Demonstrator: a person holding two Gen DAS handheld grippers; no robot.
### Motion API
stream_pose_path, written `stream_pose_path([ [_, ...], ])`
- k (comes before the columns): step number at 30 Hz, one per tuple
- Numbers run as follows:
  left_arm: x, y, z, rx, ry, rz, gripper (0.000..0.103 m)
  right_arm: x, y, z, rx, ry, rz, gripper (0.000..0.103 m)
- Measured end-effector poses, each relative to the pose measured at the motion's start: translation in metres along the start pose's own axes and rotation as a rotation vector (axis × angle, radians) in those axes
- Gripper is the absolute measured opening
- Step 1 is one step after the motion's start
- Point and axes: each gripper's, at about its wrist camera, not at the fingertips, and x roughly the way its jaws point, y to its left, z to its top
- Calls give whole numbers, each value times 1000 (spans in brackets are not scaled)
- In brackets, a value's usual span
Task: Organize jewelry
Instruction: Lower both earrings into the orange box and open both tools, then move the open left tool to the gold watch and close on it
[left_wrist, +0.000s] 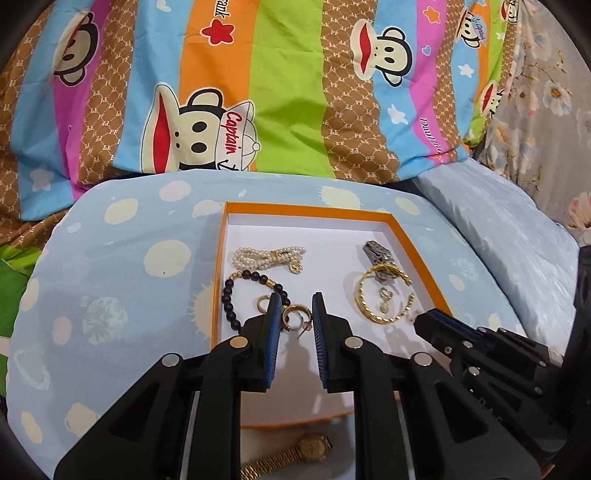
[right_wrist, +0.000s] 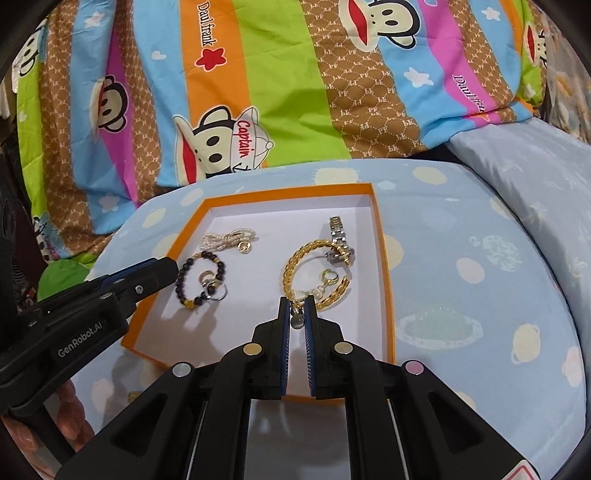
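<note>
An orange box with a white floor (left_wrist: 369, 218) (right_wrist: 384, 280) lies on a blue pillow. Inside are a pearl bracelet (left_wrist: 266, 256) (right_wrist: 225, 238), a black bead bracelet (left_wrist: 231, 295) (right_wrist: 199, 278), a gold twisted bangle (left_wrist: 369, 299) (right_wrist: 295, 266), a silver watch (left_wrist: 376, 254) (right_wrist: 338, 236) and a small hoop earring (left_wrist: 386, 293). My left gripper (left_wrist: 295, 302) is open around a gold hoop earring (left_wrist: 295, 314) on the box floor. My right gripper (right_wrist: 298, 304) is shut on a pearl drop earring (right_wrist: 297, 321) beside the bangle; it also shows in the left wrist view (left_wrist: 432, 325).
A gold watch (left_wrist: 295, 454) lies on the pillow outside the box's near edge. A colourful cartoon-monkey quilt (left_wrist: 258, 92) rises behind the pillow. A pale blue pillow (left_wrist: 498, 229) sits at right. The left gripper (right_wrist: 147, 277) reaches in from the left.
</note>
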Motion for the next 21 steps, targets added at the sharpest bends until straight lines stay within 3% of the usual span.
stream_pose_path([
  [2, 3, 2, 1, 2, -7, 11, 29, -2, -1, 0, 7, -28, -14, 40],
  [4, 2, 4, 1, 3, -19, 20, 37, -10, -3, 0, 17, -61, -13, 45],
  [7, -9, 6, -2, 10, -37, 29, 46, -21, -3, 0, 13, -75, -18, 45],
  [12, -34, 8, -15, 27, -46, 49, 47, -43, -3, -16, 31, -65, -4, 45],
  [21, -56, 11, -56, 35, 20, 33, 50, -63, -2, -61, 56, -11, -15, 45],
])
